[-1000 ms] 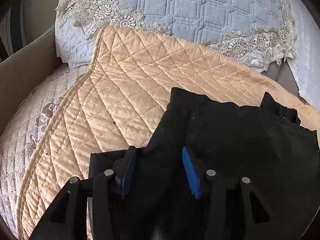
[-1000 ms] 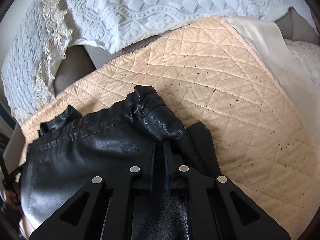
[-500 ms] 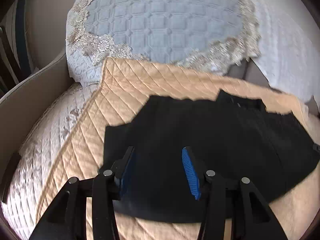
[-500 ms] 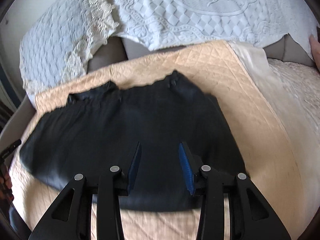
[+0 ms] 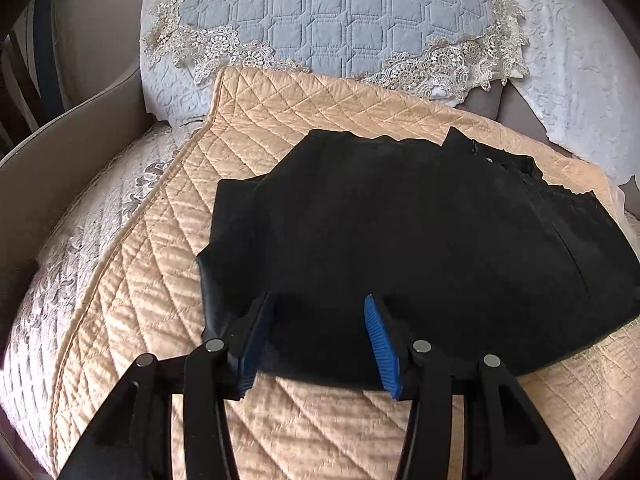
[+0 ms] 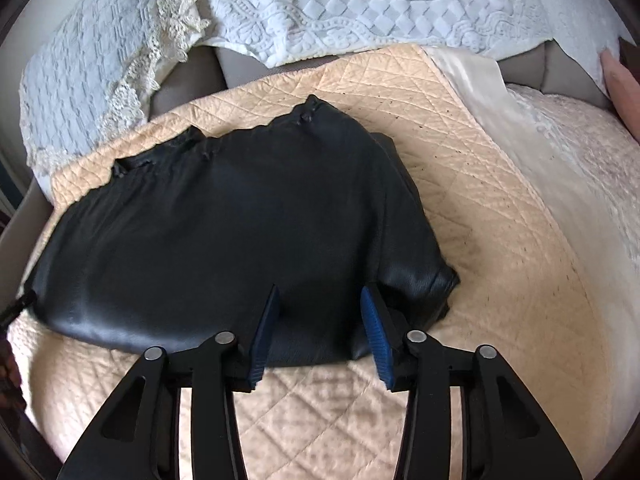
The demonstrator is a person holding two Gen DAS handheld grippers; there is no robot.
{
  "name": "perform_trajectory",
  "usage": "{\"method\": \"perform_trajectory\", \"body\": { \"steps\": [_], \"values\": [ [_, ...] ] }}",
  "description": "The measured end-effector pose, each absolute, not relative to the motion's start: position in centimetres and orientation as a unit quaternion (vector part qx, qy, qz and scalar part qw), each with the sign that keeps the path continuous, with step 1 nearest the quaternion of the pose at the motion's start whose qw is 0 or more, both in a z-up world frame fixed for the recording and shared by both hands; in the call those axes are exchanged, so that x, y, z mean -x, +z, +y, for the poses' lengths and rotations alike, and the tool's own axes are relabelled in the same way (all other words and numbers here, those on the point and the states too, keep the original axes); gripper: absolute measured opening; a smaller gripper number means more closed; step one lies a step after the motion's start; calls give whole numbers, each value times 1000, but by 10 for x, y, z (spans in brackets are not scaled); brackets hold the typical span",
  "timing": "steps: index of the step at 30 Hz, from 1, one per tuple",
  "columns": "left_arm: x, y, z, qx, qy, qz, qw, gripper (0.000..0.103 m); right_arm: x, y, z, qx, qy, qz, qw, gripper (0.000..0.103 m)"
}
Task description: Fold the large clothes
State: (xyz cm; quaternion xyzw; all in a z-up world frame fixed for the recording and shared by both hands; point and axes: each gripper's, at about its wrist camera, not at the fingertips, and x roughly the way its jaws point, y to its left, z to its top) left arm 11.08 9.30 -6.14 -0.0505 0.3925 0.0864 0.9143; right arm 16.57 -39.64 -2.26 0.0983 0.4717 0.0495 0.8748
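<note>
In the left wrist view, the left gripper fills the bottom of the frame with its blue-padded jaws spread wide and nothing between them. Just beyond its tips, the black garment lies folded and flat across the centre and right of the frame, on a peach quilt. The garment's gathered edge runs along the upper right, where small fastenings show. A blue-grey cushion with a lace border stands at the top of the frame, behind the quilt. A beige sofa arm curves down the left side.

In the right wrist view, the right gripper sits at the bottom centre, jaws likewise apart and empty. Its tips appear to hover over the garment's near edge, though contact cannot be judged from this angle. The garment spans the left and centre of the frame on the quilt, its leather-like surface shiny and its gathered band along the upper edge. A white textured cover drapes across the top. A pale cloth lies along the quilt's right edge.
</note>
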Motion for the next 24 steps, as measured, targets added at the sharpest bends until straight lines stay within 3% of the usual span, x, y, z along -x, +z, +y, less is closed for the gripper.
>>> {"method": "perform_trajectory", "body": {
  "steps": [14,24],
  "values": [
    [-55,-83,107,87,85,405,906,57,-119,-39,-418,-211,60,478,851,57],
    [-81,-80,147,247,82,377,889,75,-143,-46,-440,-318,45,448,834,62]
  ]
}}
